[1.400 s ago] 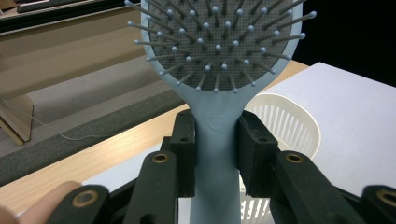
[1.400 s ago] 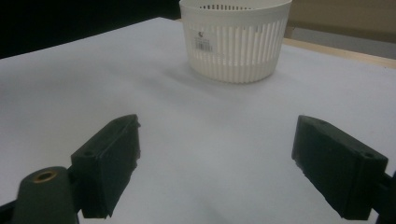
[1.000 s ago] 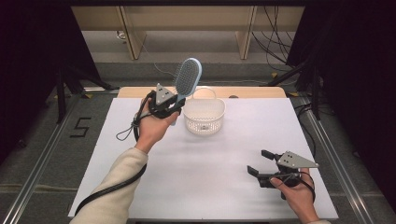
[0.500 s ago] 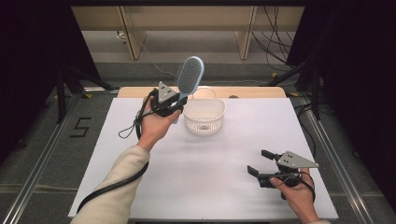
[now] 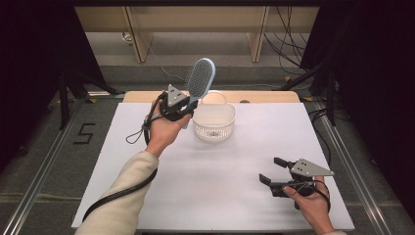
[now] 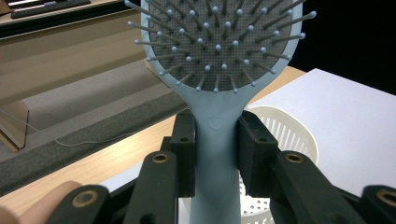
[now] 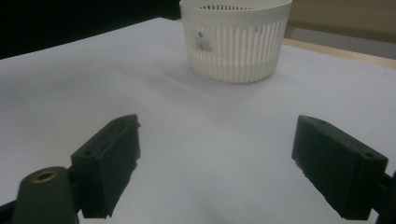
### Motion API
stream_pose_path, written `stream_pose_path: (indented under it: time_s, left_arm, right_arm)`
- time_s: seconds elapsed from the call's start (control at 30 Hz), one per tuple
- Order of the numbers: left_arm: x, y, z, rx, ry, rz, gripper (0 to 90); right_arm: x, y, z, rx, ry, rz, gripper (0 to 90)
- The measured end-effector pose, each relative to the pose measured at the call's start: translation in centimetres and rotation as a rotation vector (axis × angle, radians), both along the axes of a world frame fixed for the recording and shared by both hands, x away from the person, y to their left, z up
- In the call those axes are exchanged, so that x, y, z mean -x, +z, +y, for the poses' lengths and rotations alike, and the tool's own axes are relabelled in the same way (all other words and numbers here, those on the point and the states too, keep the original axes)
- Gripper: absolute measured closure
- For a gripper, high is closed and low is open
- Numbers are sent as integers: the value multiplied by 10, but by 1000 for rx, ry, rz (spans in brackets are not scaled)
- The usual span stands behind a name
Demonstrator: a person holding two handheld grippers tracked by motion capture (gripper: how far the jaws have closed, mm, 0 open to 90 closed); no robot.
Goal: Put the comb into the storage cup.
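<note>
- The left gripper [image 5: 188, 104] sits just left of centre in the upper half of the high view; its jaws pinch the handle of a pale blue hairbrush [image 5: 198, 81], and the left gripper view shows the two black pads pressed flat on either side of the narrow neck [image 6: 216, 140], likely because that is the slimmest, firmest place to clamp
- The brush stands nearly upright, head tilted toward the upper right of the high view, bristles facing the gripper's camera; held so, the head stays clear of the table [image 5: 220, 171] and can probably be tipped over the rim beside it
- The white slotted basket [image 5: 214, 122] stands just right of that gripper, centre of the frame, touching neither brush nor jaws; it looks like the brush's destination
- The right gripper [image 5: 272, 170] rests low at the lower right, well apart; its jaws are spread wide with bare white table between them in the right gripper view [image 7: 217, 154], parked out of the way; it faces the basket
</note>
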State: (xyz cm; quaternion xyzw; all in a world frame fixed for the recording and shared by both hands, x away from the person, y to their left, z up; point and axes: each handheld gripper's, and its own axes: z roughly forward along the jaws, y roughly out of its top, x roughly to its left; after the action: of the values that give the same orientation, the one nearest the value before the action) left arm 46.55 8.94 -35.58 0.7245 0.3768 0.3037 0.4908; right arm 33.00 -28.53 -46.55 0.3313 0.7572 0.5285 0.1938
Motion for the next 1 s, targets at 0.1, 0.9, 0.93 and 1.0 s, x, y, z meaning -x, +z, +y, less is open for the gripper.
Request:
stream_pose_path:
  time_s: [0.1, 0.9, 0.93, 1.0]
  left_arm:
    - [-1, 0, -1, 1, -1, 1, 700]
    - [-6, 4, -11, -8, -15, -3, 700]
    - [-6, 5, -11, -9, -16, -3, 700]
    - [-7, 5, -12, -9, -16, -4, 700]
  right_arm:
    - [0, 0, 0, 0, 0, 0, 159]
    - [0, 0, 0, -3, 0, 3, 159]
    - [0, 0, 0, -3, -1, 3, 159]
    - [0, 0, 0, -3, -1, 2, 159]
